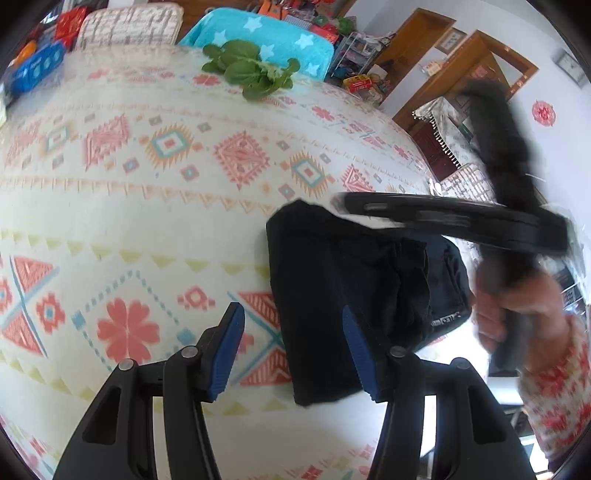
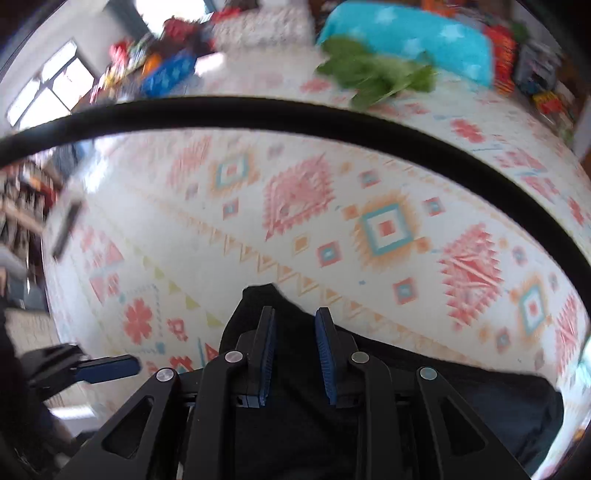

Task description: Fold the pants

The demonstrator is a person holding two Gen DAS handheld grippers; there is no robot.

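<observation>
The black pants (image 1: 347, 295) lie folded into a compact bundle on the patterned tablecloth (image 1: 147, 192), near the table's right edge. My left gripper (image 1: 291, 332) is open and empty, its right finger over the bundle's near-left edge and its left finger over bare cloth. My right gripper (image 2: 293, 332) is open and empty, hovering just above the pants (image 2: 443, 387), which fill the lower part of the right wrist view. In the left wrist view the right gripper's body (image 1: 517, 229) shows blurred at the right, held by a hand.
A bunch of green leafy vegetables (image 1: 251, 72) lies at the table's far edge. Behind it stand a turquoise star-print cushion (image 1: 266, 40) and a plaid cushion (image 1: 129, 26). A black cable (image 2: 295, 114) arcs across the right wrist view. The table's edge (image 1: 424, 173) runs along the right.
</observation>
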